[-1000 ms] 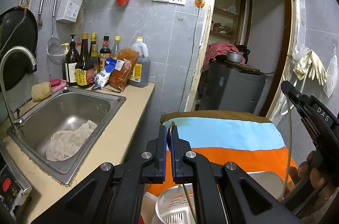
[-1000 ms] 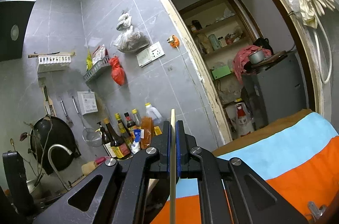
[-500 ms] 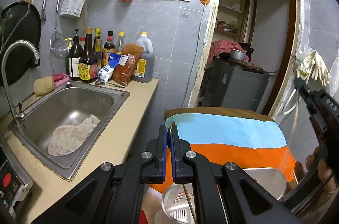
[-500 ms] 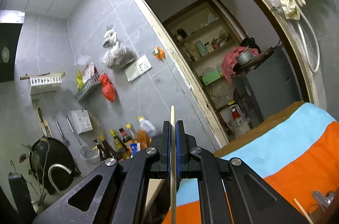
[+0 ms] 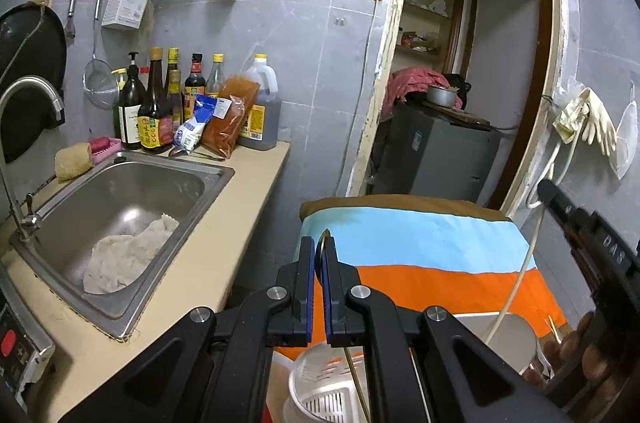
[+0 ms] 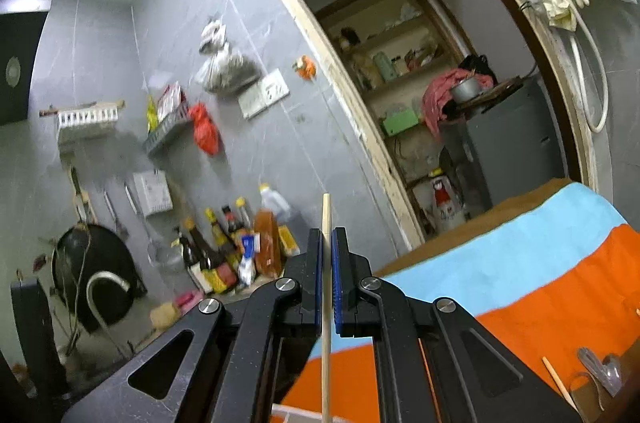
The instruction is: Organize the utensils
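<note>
While the left gripper [image 5: 319, 263] is clamped on a thin metal utensil [image 5: 322, 243] whose rounded rim pokes out above the blue pads, the right gripper [image 6: 327, 263] pinches a pale wooden chopstick [image 6: 326, 303] held upright, tip sticking above the jaws. White slotted utensil holder [image 5: 320, 383] sits directly under the left gripper, at the near edge of the striped cloth [image 5: 420, 251]; a thin stick stands in it. Another chopstick [image 6: 558, 379] and a metal spoon [image 6: 600, 369] lie at the cloth's near right corner. Steel sink [image 5: 132, 191] with a rag sits left of the cloth, in the counter.
</note>
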Demonstrator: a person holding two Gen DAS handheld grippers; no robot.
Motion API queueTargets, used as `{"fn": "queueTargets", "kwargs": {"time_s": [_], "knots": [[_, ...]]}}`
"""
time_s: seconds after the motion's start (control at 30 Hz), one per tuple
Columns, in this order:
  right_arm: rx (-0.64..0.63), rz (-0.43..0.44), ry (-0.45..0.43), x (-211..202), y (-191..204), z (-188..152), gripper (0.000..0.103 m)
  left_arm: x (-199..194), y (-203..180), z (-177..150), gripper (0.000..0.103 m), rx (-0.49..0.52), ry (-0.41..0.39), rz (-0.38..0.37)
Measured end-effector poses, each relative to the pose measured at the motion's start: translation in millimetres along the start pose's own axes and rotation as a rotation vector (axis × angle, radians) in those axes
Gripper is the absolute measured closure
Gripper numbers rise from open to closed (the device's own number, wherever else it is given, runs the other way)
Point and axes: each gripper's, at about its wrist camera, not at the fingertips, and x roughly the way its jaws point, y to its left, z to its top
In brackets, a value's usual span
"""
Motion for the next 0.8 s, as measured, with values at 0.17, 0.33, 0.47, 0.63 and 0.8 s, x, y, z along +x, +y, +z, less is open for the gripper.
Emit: {"fn": "queueTargets", "kwargs": {"time_s": [0.17, 0.33, 0.47, 0.63, 0.8], "knots": [[-0.028, 0.02, 0.057, -6.7, 0.5, -9.6, 0.099, -4.9, -4.1, -7.2, 0.1, 0.014, 0.02, -0.014], [-0.07, 0.039, 0.128, -12.7, 4.1, -16.4, 0.094, -12.1, -5.5, -14.4, 0.098, -0.003, 0.059, -0.052], [-0.061, 0.053, 0.157, -25.0, -0.5, -13.8, 0.073, -19.8, -7.7, -16.3, 0.091, -0.035, 0.072, -0.087], [-0.073, 0.04, 0.149, -43.4, -5.9, 1.5, 0.071, -37.6, -19.0, -10.7, 0.057, -0.075, 0.016, -0.141], [-0.097, 0.014, 0.105, -67.3, -16.0, 30.1, 0.052, -49.1, -46.0, -2.9, 0.037, -0.079, -0.033, -0.188]]}}
